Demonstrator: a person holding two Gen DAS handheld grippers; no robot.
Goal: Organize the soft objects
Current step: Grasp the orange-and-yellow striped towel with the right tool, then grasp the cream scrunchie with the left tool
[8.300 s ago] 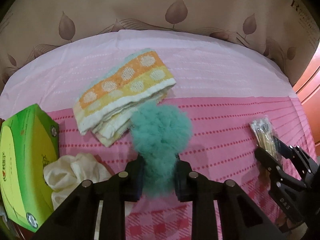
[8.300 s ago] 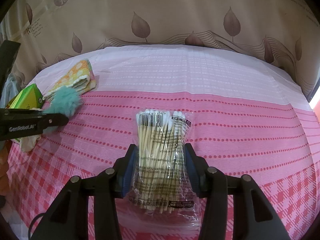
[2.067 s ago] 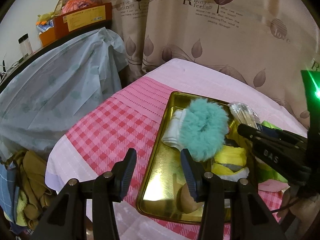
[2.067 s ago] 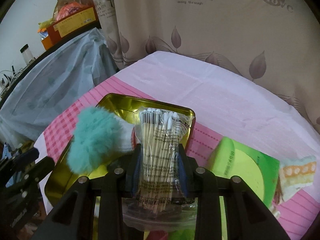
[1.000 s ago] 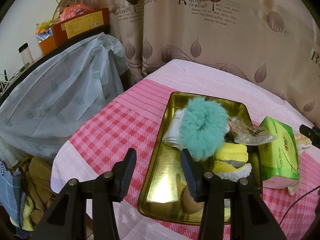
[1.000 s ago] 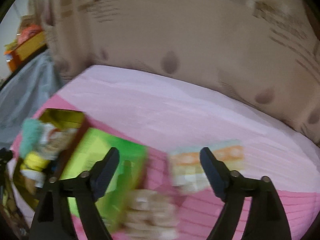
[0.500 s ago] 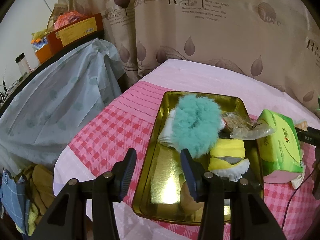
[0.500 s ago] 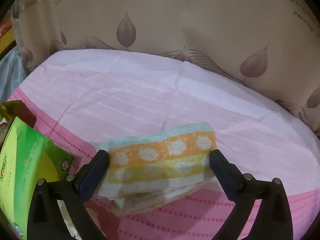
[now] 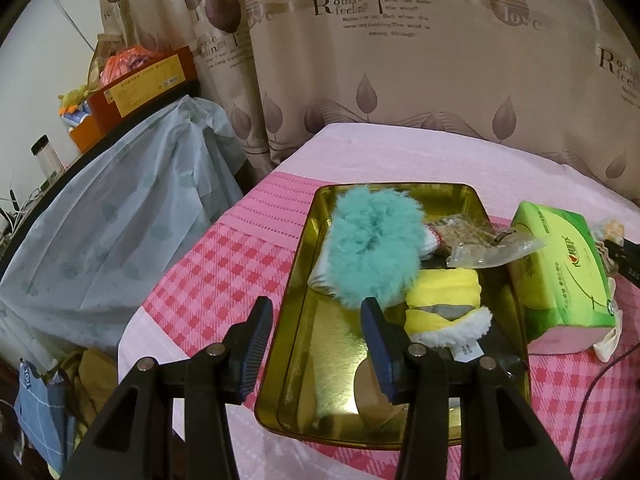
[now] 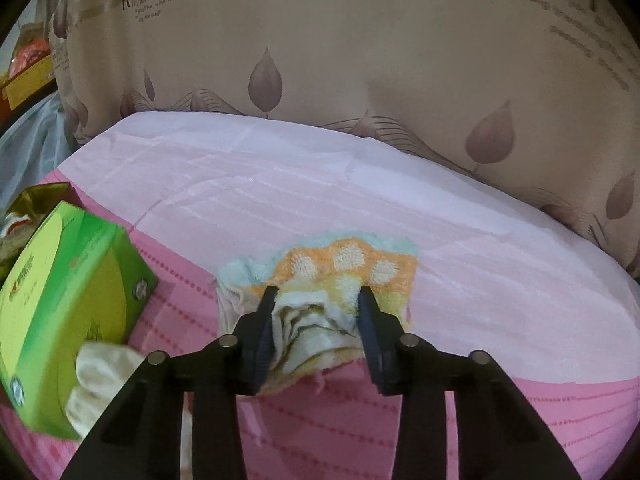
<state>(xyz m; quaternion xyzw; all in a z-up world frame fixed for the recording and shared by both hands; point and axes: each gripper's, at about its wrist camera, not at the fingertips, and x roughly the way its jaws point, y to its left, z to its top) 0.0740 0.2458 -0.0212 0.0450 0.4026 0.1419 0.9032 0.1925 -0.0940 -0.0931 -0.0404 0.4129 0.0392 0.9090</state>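
A gold tray [image 9: 304, 344] on the pink cloth holds a teal fluffy scrunchie [image 9: 372, 256], a bag of cotton swabs [image 9: 476, 240], yellow socks [image 9: 444, 304] and a white sock under the scrunchie. My left gripper [image 9: 316, 316] is open and empty, just in front of the tray's near left rim. My right gripper [image 10: 318, 300] is shut on the folded orange, yellow and white towel [image 10: 348, 264], which bunches between the fingers on the cloth.
A green tissue box [image 9: 560, 264] stands right of the tray and shows in the right wrist view [image 10: 64, 288] too. A cream scrunchie [image 10: 104, 376] lies beside it. A covered pile [image 9: 100, 240] sits left of the table. Curtains hang behind.
The right gripper dropped the cotton swab bag in the tray, swung right to the towel and closed on it. The left gripper stays open by the tray.
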